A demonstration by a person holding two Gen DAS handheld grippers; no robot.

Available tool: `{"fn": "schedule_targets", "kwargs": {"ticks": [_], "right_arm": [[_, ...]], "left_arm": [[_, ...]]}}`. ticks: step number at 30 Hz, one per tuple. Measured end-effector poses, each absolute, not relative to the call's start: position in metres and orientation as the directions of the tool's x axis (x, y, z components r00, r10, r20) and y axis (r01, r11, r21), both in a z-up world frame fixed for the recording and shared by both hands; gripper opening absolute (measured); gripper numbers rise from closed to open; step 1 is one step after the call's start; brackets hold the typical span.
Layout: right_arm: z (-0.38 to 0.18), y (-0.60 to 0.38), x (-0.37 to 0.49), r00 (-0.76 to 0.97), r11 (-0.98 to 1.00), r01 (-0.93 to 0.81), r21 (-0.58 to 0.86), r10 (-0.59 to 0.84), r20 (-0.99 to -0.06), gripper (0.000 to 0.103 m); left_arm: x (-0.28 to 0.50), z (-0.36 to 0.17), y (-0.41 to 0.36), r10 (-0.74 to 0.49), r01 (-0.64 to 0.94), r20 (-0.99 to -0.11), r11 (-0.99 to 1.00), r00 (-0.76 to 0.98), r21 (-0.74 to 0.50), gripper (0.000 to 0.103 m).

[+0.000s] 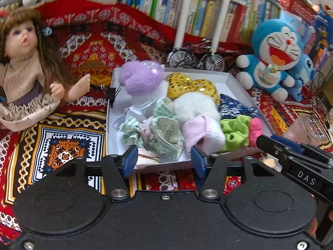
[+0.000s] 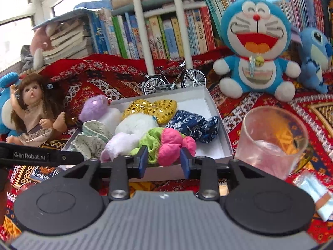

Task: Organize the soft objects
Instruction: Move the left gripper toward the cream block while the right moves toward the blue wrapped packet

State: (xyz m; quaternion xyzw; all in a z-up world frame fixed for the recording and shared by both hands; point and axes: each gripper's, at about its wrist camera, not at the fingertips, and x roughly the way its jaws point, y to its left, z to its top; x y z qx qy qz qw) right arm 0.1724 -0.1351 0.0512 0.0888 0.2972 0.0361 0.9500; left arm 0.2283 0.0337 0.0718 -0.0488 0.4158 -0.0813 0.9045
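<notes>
A shallow white box (image 1: 239, 83) lies on a red patterned cloth and holds several soft things. Among them are a purple plush (image 1: 141, 77), a gold sequin heart (image 1: 191, 87), a white fluffy toy (image 1: 195, 106), a pink-and-white sock (image 1: 201, 133), pale green striped cloths (image 1: 164, 133), a blue floral cloth (image 1: 235, 108), a green scrunchie (image 2: 149, 141) and a pink scrunchie (image 2: 170, 145). My left gripper (image 1: 164, 159) is open at the box's near edge, in front of the striped cloths. My right gripper (image 2: 164, 159) is open too, just short of the pink scrunchie.
A long-haired doll (image 1: 27, 62) sits left of the box. A toy bicycle (image 1: 197, 59) stands behind it, before the bookshelves. A blue cat plush (image 2: 256, 48) and a smaller blue plush (image 2: 314, 60) sit at the right. A glass cup (image 2: 272, 139) and a small packet (image 2: 314, 193) lie near my right gripper.
</notes>
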Motion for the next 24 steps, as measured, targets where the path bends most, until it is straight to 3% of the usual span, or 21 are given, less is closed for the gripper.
{"fn": "schedule_targets", "kwargs": {"ticks": [14, 24], "right_arm": [[0.079, -0.141, 0.111, 0.871, 0.993, -0.084, 0.080, 0.112, -0.479, 0.073], [0.070, -0.171, 0.060, 0.889, 0.998, -0.059, 0.036, 0.069, -0.453, 0.085]], "left_arm": [[0.173, 0.103, -0.007, -0.249, 0.246, -0.657, 0.964, 0.711, -0.099, 0.078], [0.139, 0.104, -0.035, -0.327, 0.321, -0.633, 0.938, 0.702, -0.128, 0.084]]}}
